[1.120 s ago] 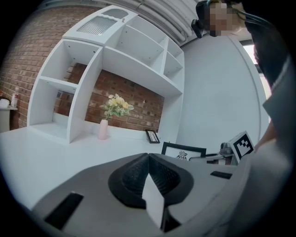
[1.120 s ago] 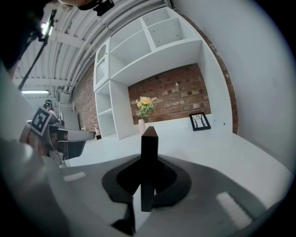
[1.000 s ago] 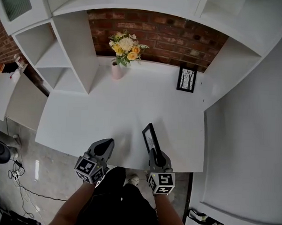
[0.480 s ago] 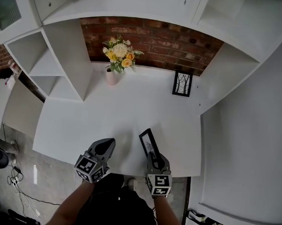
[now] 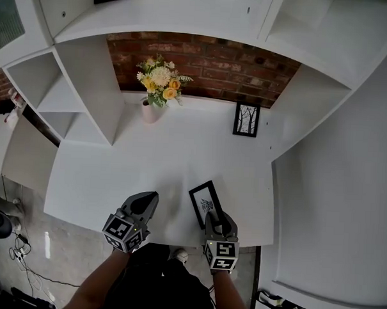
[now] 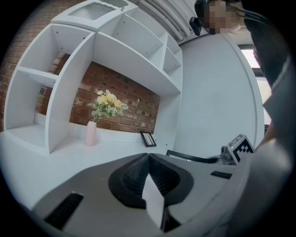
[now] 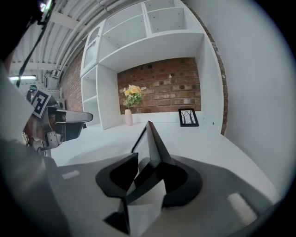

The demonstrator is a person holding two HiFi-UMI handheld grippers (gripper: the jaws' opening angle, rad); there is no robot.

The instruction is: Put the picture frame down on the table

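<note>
A small black picture frame (image 5: 203,203) with a pale print is held over the white table (image 5: 168,156) near its front edge, face tilted up and to the left. My right gripper (image 5: 215,217) is shut on the frame's near end. In the right gripper view the frame (image 7: 152,139) rises as a dark wedge from between the jaws of that gripper (image 7: 150,173). I cannot tell whether its far edge touches the table. My left gripper (image 5: 148,198) hovers shut and empty to the frame's left, and its pads meet in the left gripper view (image 6: 148,157).
A second black frame (image 5: 247,119) with a tree print stands at the back right against the brick wall. A pink vase of yellow and white flowers (image 5: 151,107) stands at the back left. White shelf units (image 5: 87,95) flank the table, and a white wall panel (image 5: 333,189) borders its right.
The frame has tipped from standing on edge to leaning face-up and has come lower and nearer the front edge with my right gripper. The left gripper has stayed put.
</note>
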